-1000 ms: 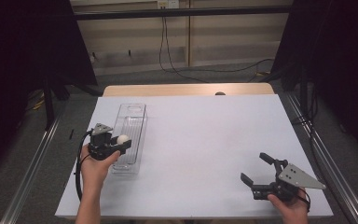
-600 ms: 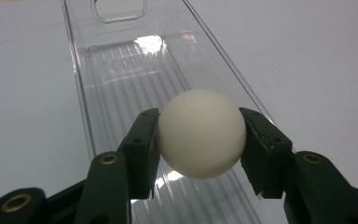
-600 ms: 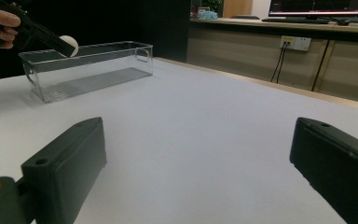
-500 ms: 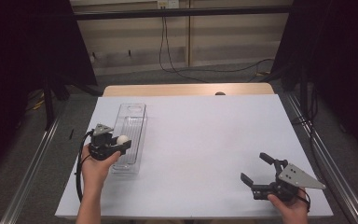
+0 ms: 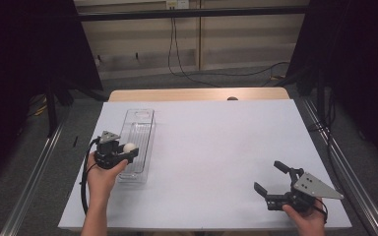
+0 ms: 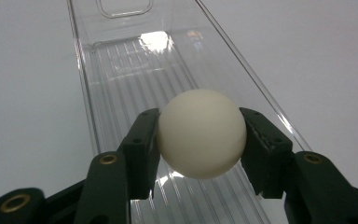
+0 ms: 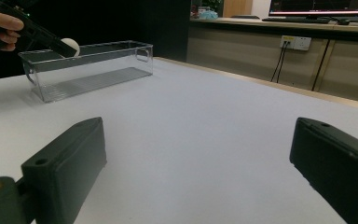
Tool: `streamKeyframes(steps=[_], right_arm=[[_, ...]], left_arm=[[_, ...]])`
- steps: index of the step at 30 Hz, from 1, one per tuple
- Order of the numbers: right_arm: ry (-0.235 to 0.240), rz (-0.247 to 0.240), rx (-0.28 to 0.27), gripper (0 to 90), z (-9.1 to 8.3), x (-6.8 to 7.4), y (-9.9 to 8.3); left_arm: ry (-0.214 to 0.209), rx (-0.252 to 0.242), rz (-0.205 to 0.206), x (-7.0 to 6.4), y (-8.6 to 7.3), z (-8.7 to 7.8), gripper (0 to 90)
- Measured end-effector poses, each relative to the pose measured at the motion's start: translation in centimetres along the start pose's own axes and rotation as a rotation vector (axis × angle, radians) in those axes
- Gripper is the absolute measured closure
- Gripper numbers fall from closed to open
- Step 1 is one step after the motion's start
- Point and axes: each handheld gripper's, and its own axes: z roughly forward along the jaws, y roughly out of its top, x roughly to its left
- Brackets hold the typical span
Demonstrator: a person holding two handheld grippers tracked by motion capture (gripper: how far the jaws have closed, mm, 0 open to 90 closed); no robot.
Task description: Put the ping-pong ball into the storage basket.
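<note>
White and bare over most of its top, the desk (image 5: 216,147) fills the high view, with dark curtains at both sides and a pale wall with hanging cables beyond it at 12 o'clock. At about 9 o'clock on the desk lies a clear plastic bin (image 5: 139,129), long and narrow, with a ribbed floor and a handle cut-out in its far end wall.

The left claw (image 5: 128,151) hangs over the near half of that bin, its jaws clamped on a white ball (image 5: 129,147). In the left gripper view the two black pads press the ball (image 6: 201,134) from either side at its widest part, and the bin's ribbed floor (image 6: 135,70) runs away under it toward 12 o'clock. The ball is smooth, matt, off-white and unmarked. Whether it is clear of the bin floor cannot be told from these views.

The right claw (image 5: 275,184) sits low at about 5 o'clock, well apart from the bin, its jaws spread wide with nothing between them. The right gripper view looks across the bare desk between its pads (image 7: 65,158); far off at 10 o'clock stands the bin (image 7: 88,67), with the ball (image 7: 73,45) above its near rim, partly hidden by the other claw.
</note>
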Motion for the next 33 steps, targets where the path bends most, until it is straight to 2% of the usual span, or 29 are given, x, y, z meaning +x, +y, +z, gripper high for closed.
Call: streamKeyframes(steps=[1, 4, 5, 16, 20, 28, 33], right_arm=[[0.002, -0.002, 0.001, 2.9, -0.01, -0.01, 0.0], [0.002, -0.003, 0.001, 2.9, 0.0, -0.02, 0.0], [0.002, -0.003, 0.001, 3.0, -0.01, -0.03, 0.0], [0.002, -0.004, -0.001, 3.0, 0.02, -0.02, 0.0], [0.003, -0.001, 0.0, 3.0, 0.02, -0.02, -0.01], [-0.002, 0.002, 0.002, 3.0, 0.0, -0.03, 0.0], [-0.001, -0.002, 0.003, 3.0, -0.01, -0.03, 0.0]], left_arm=[[-0.002, 0.007, 0.008, 0.07, 0.01, -0.02, 50.7], [0.002, -0.006, -0.006, -0.07, -0.05, 0.14, 50.6], [0.0, 0.003, 0.004, 0.02, -0.04, 0.11, 50.6], [0.013, -0.008, -0.005, 0.0, -0.11, 0.23, 50.2], [0.025, 0.003, 0.004, 0.02, -0.16, 0.34, 50.2], [0.015, -0.003, -0.007, 0.05, -0.2, 0.4, 50.1], [0.014, 0.0, 0.002, 0.12, -0.2, 0.34, 50.1]])
